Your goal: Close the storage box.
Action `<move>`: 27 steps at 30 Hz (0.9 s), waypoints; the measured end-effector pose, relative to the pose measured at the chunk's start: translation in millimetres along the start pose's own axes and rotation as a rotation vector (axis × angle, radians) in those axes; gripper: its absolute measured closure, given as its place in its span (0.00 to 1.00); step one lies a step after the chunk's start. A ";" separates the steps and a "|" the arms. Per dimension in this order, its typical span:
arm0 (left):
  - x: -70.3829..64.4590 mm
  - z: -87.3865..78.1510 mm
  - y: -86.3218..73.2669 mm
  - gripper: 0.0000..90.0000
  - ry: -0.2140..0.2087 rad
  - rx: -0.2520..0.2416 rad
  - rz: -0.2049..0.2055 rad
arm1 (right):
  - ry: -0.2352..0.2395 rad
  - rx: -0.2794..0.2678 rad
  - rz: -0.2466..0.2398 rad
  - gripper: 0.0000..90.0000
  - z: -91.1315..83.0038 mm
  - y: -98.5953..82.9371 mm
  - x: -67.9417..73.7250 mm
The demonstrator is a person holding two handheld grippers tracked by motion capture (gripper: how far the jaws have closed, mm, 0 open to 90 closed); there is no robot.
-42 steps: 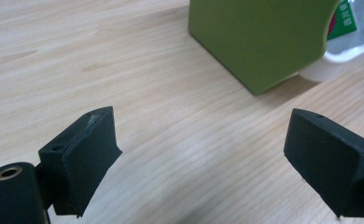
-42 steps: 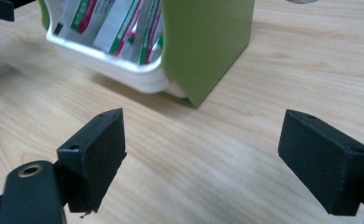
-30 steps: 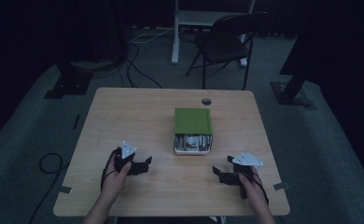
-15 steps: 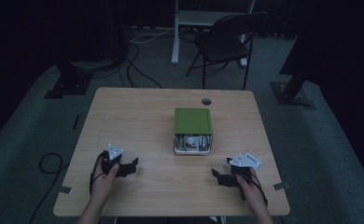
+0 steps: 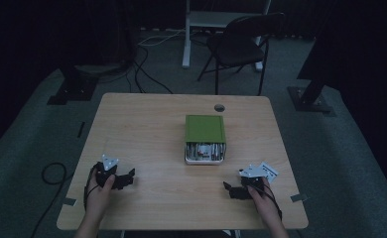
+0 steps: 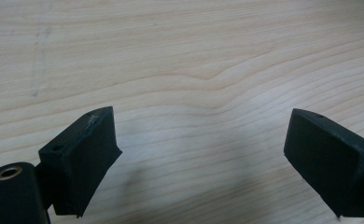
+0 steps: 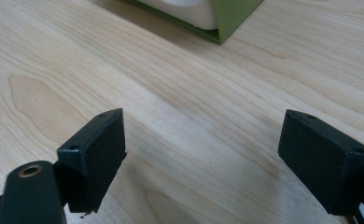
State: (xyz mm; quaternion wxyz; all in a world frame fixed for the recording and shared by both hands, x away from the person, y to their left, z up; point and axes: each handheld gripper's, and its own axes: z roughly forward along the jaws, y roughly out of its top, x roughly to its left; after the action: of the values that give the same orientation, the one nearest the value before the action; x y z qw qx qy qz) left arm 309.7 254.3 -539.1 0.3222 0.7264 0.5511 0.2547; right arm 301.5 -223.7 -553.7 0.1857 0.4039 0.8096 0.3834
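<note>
A green box (image 5: 205, 130) lies on its side in the middle of the wooden table (image 5: 147, 119), its open end toward me with a white tray of small items (image 5: 205, 151) showing inside. My left gripper (image 5: 128, 177) rests low on the table's near left, open, jaws wide over bare wood (image 6: 203, 140). My right gripper (image 5: 229, 189) sits near the front right, also open with nothing between its jaws. In the right gripper view, the box's green corner (image 7: 231, 18) lies ahead, beyond the jaws.
A round cable hole (image 5: 220, 107) is in the table behind the box. A black chair (image 5: 241, 47) and a white stand (image 5: 216, 20) are beyond the far edge. Cables (image 5: 50, 173) lie on the floor at left.
My left gripper has drawn back toward the table's near left corner. The right gripper has shifted slightly nearer the front edge. The box has not moved.
</note>
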 end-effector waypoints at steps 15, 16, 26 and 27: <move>25.1 -0.9 -11.7 0.12 0.107 0.054 -0.009 | 0.012 0.066 -0.022 0.16 4.1 0.4 2.1; 26.3 -0.7 -12.8 0.12 0.110 0.059 -0.012 | 0.012 0.066 -0.022 0.16 4.1 0.4 2.1; 29.4 0.1 -16.2 0.12 0.110 0.057 -0.065 | 0.012 0.066 -0.022 0.16 4.1 0.4 2.1; 29.4 0.1 -16.3 0.12 0.110 0.057 -0.068 | 0.012 0.066 -0.022 0.16 4.1 0.4 2.2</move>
State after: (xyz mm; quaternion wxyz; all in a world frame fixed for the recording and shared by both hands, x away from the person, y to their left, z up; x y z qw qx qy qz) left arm 307.1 285.6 -550.9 0.2788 0.7012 0.5992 0.2673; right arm 302.9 -220.0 -556.0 0.1718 0.3984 0.8273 0.3569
